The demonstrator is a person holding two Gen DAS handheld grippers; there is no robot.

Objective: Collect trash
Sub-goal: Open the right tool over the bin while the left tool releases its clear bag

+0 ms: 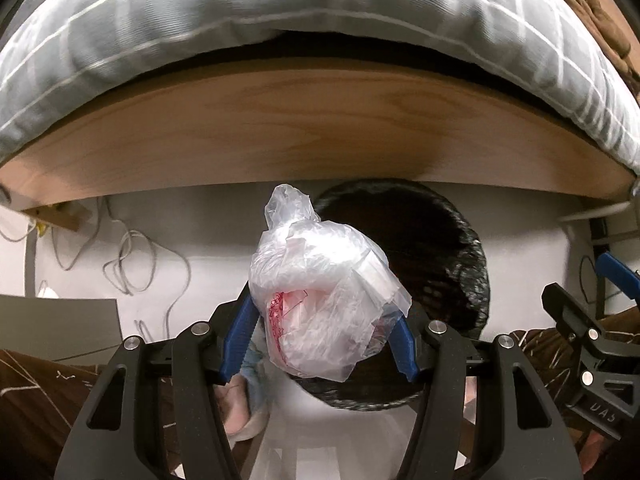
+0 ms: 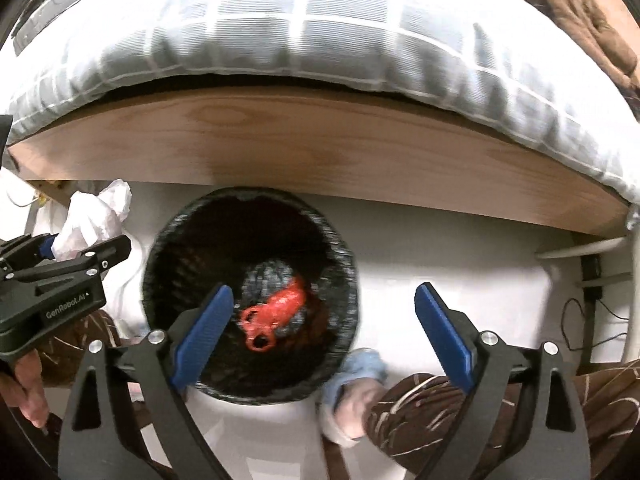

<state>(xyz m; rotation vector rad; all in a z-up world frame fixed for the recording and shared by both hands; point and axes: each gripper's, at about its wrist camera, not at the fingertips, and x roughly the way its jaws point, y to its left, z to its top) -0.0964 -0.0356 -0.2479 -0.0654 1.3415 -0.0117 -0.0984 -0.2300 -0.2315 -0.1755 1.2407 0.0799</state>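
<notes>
Crinkled clear plastic bag of trash (image 1: 320, 300) sits pinched in the left claw (image 1: 320, 344) near the round black woven bin (image 2: 250, 296), whose rim it could snag. Right claw (image 2: 320, 336) gapes empty above the red scrap (image 2: 276, 312) lying inside.

Floor (image 1: 224, 240): white, below the gripper.
Bed frame (image 1: 280, 136): wooden, ahead.
Bedding (image 1: 240, 12): grey checked, above it.
Cables (image 1: 132, 264): left, on floor.

Home bedroom: wooden bed frame (image 1: 280, 128), checked grey bedding (image 1: 240, 12), floor cables (image 1: 128, 264).
</notes>
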